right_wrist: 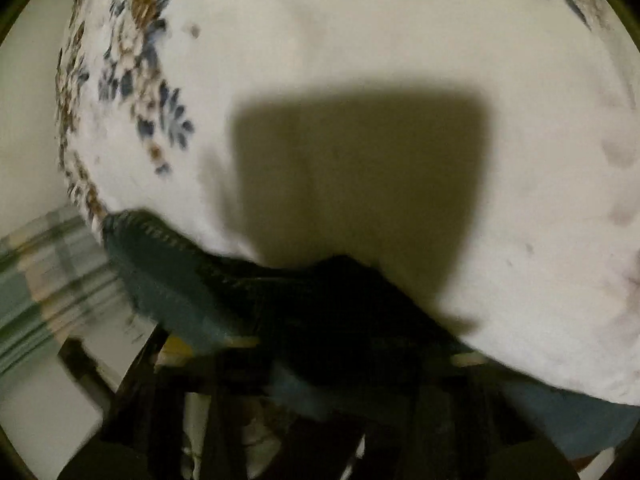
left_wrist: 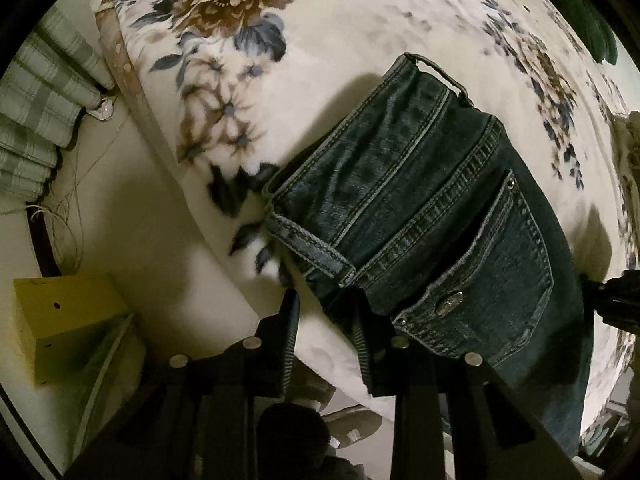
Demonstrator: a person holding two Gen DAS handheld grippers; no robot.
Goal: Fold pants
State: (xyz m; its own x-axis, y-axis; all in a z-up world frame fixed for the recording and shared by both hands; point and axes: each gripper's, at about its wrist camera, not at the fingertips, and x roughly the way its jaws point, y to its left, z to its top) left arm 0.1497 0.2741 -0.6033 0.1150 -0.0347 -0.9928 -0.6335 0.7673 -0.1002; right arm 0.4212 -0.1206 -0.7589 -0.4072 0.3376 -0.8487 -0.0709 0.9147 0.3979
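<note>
1. The pants (left_wrist: 432,216), dark blue jeans, are shown in the centre and lower right of the left wrist frame, lying on a bed covered by a flowered blanket (left_wrist: 360,40). The waistband, a belt loop and a buttoned back pocket (left_wrist: 492,280) are turned upward.

2. The left hand-held gripper (left_wrist: 326,312) is seen at the lower centre of the frame. Its fingers stand apart, and denim at the waistband corner lies between them; whether the cloth is actually pinched cannot be told.

3. In the right wrist frame, which is blurred, a fold of the pants (right_wrist: 192,280) is draped across the right hand-held gripper (right_wrist: 352,354) at the lower centre. The fingers are hidden by cloth, so their state cannot be told. A broad shadow is cast on the blanket above.

4. The step in hand is judged to be a fold being carried over, with one part of the pants raised above the bed.

5. The next move is judged to call for the raised cloth to be laid squarely over the rest, edges matched, before anything is let go.
</note>
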